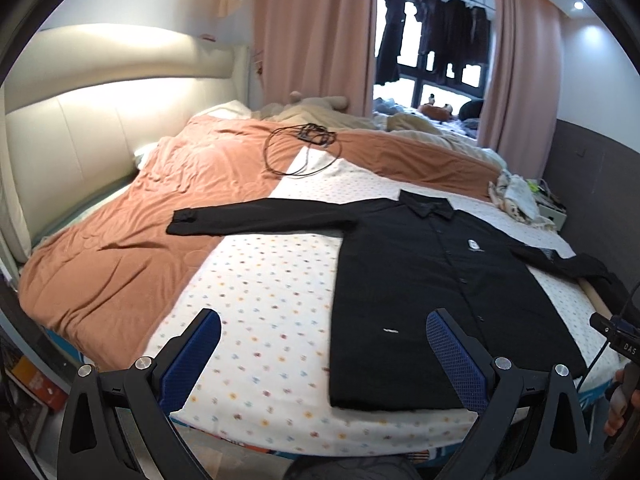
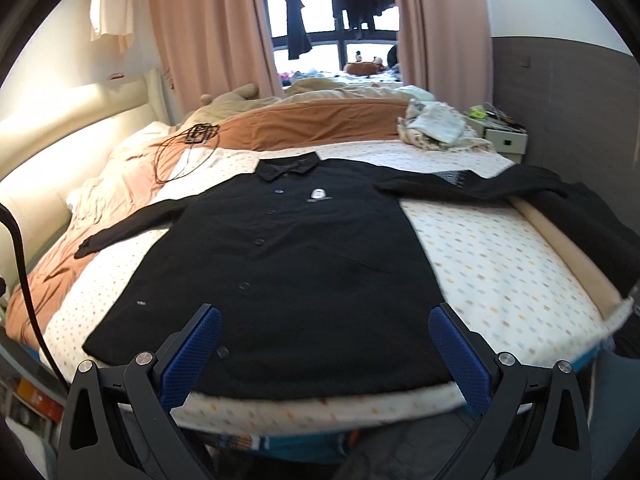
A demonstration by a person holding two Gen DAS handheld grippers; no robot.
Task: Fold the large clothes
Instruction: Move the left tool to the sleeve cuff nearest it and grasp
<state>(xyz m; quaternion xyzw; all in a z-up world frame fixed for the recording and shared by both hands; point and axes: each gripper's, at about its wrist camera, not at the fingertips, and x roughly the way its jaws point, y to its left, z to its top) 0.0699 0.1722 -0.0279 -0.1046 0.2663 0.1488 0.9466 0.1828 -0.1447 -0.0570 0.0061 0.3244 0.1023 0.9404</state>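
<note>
A black long-sleeved button shirt point(image 1: 436, 288) lies flat, front up, on the dotted white sheet point(image 1: 264, 280), collar at the far end and both sleeves spread out. It also shows in the right wrist view point(image 2: 296, 264). My left gripper point(image 1: 322, 340) is open and empty, above the near edge of the bed at the shirt's left hem corner. My right gripper point(image 2: 324, 340) is open and empty, above the shirt's hem. The right sleeve point(image 2: 520, 188) hangs over the bed's right edge.
An orange-brown quilt point(image 1: 132, 248) covers the left and far part of the bed. A black cable coil point(image 1: 300, 148) lies on it. Crumpled light clothes point(image 2: 436, 126) sit at the far right corner beside a white nightstand point(image 2: 504, 136). Pink curtains point(image 1: 312, 32) frame the window.
</note>
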